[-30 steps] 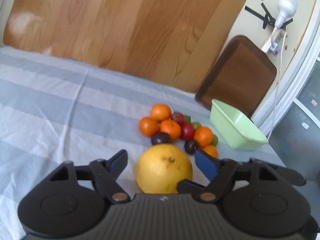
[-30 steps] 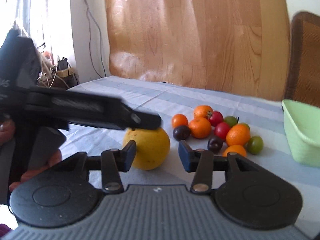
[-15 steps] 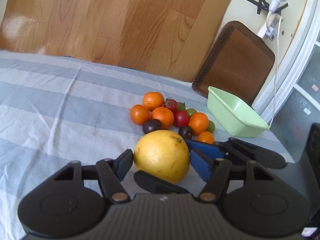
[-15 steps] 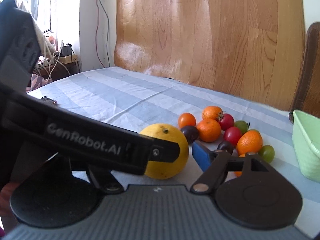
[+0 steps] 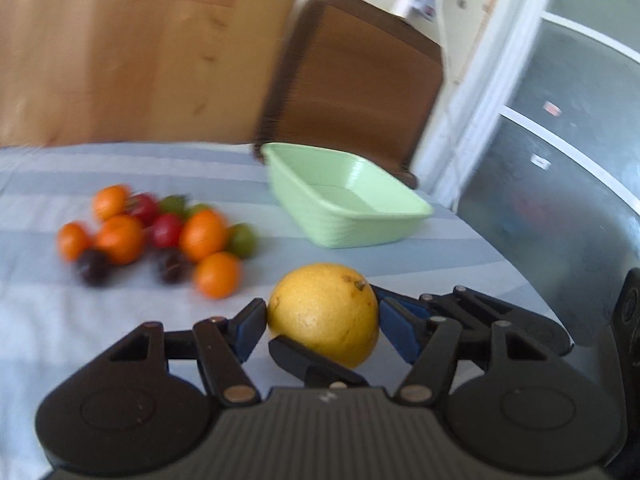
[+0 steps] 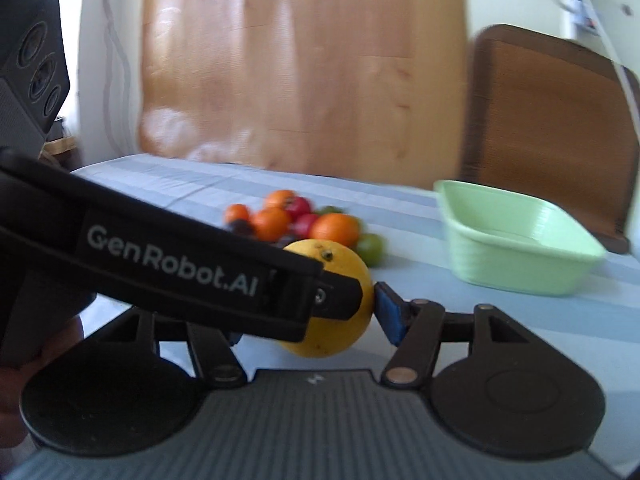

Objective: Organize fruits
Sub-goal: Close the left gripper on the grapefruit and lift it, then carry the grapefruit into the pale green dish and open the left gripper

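A large yellow grapefruit (image 5: pixel 324 316) is held off the striped cloth between both grippers. My left gripper (image 5: pixel 322 326) is shut on it, pads against its sides. My right gripper (image 6: pixel 308 320) is shut on the same grapefruit (image 6: pixel 340 280); its right pad (image 6: pixel 386 316) touches the fruit, and its left finger is hidden behind the left gripper's arm. A pile of small oranges, red and green tomatoes and dark plums (image 5: pixel 160 236) lies to the left. A pale green tub (image 5: pixel 344 204) stands beyond the grapefruit, empty; it also shows in the right wrist view (image 6: pixel 516 236).
A brown woven chair back (image 5: pixel 360 76) stands behind the tub. A wooden board (image 6: pixel 300 68) leans on the wall at the back. The table edge (image 5: pixel 520 280) curves close on the right, with a glass door beyond it.
Both grippers have swung right with the grapefruit, away from the fruit pile and toward the green tub. The views are motion-blurred.
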Demonstrator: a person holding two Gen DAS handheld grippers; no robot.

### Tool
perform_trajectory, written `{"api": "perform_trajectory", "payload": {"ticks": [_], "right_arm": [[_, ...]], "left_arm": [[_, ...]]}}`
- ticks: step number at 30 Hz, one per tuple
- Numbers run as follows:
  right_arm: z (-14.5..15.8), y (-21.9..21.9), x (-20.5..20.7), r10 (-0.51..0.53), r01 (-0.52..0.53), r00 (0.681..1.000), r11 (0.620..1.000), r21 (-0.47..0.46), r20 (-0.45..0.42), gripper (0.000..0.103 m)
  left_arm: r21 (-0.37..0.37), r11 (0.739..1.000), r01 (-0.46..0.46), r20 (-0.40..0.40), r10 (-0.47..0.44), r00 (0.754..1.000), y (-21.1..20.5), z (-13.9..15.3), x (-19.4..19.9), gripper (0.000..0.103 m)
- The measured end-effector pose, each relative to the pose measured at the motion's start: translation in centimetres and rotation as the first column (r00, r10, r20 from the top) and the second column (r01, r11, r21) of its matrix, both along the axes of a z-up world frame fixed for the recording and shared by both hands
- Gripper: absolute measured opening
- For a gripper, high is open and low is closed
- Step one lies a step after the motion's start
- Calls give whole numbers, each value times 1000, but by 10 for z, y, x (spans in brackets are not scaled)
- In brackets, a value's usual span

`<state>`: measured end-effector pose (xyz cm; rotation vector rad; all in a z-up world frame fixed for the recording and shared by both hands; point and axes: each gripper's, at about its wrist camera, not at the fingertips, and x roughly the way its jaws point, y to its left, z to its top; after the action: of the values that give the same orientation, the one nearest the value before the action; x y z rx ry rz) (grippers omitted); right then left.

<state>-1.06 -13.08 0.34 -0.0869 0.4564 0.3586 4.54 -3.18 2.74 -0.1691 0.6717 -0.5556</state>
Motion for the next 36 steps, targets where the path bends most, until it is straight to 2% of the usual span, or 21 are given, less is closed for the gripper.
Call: {"api": "perform_trajectory", "payload": {"ticks": [5, 8, 10, 15, 21, 24, 29, 32, 35, 36], "right_arm": [[10, -43, 22, -128, 131, 988, 991, -26, 85, 66], [17, -66, 46, -184, 190, 972, 982, -24, 149, 66], [18, -77, 68, -208, 216, 964, 976, -31, 167, 66], [5, -88, 115, -218, 232, 965, 969, -81, 149, 66], [-12, -95, 135, -222, 231, 969, 970, -80, 112, 66], [-16, -100, 148, -228, 231, 972, 971, -52, 64, 67], [-14, -113, 131, -250, 253, 963, 967, -16, 104, 67], [-13, -114, 113, -259, 262, 954, 965, -2, 151, 66], [-7, -113, 95, -267, 266, 944, 963, 32, 195, 65], [-3, -111, 87, -267, 261, 941, 964, 56, 207, 60]], "left_arm": [[4, 995, 96, 44, -96, 994, -61, 21, 38, 64], [20, 993, 113, 103, -114, 988, -98, 34, 60, 65], [15, 994, 105, 110, -106, 988, -116, 35, 79, 65], [-8, 997, 74, 45, -74, 996, -136, 23, 122, 66], [-5, 998, 58, -4, -58, 998, -143, 4, 143, 66], [-11, 999, 53, -22, -53, 998, -142, -2, 146, 66], [-36, 999, 24, 23, -23, 999, -121, 12, 130, 67], [-79, 997, -10, 76, 16, 997, -84, 31, 104, 67], [-109, 990, -84, 120, 97, 988, -30, 48, 72, 70], [-104, 987, -120, 133, 134, 982, -12, 51, 62, 70]]}}
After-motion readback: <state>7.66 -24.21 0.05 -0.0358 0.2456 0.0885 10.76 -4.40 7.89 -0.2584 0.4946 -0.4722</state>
